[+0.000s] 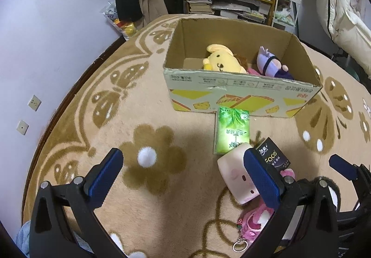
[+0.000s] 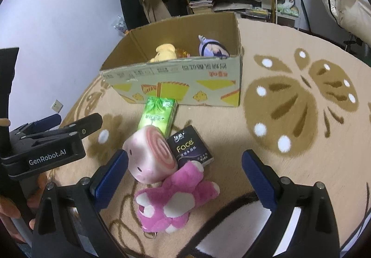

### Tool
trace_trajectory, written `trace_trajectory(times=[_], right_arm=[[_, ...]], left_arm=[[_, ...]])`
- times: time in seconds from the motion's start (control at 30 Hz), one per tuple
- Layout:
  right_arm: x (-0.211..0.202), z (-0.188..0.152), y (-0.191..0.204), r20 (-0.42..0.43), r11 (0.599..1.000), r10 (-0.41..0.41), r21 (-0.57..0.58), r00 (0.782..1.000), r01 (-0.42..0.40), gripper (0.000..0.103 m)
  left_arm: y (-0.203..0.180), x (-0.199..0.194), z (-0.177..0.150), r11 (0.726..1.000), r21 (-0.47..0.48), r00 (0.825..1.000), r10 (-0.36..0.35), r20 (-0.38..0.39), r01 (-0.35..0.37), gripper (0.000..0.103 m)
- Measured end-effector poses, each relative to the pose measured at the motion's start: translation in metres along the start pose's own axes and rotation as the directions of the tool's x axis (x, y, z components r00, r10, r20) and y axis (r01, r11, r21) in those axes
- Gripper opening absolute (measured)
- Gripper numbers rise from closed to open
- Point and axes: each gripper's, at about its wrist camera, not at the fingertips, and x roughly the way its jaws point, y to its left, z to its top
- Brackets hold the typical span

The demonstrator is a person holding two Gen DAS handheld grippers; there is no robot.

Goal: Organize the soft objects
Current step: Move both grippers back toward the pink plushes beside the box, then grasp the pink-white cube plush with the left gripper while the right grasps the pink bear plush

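Pink plush bear [image 2: 176, 197] lies on the carpet [image 2: 231, 132] straight ahead of the right gripper [image 2: 185, 179] — between its released jaws, long axis slanted; the left gripper [image 1: 183, 176], also released, is offset.

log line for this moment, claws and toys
left claw open, empty | right claw open over pink bear | pig roll plush on rug | cardboard box holds yellow plush, purple plush

Both wrist views low, facing box [image 1: 241, 86].
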Motion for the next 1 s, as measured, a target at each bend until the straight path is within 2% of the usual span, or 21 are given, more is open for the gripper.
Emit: trace_trajectory(times=[0.37, 1.0], right_arm=[[0.011, -0.003, -0.003, -0.050, 1.000, -0.018, 0.011, 0.999, 0.018, 0.103], [0.035, -0.013, -0.003, -0.161, 0.999, -0.033, 0.013, 0.986, 0.035, 0.103]], left_arm=[[-0.012, 0.015, -0.005, 0.999, 0.034, 0.999, -0.010, -0.053, 0.012, 0.103], [-0.017, 0.037, -0.010, 0.999, 0.015, 0.992, -0.043, -0.119, 0.045, 0.103]])
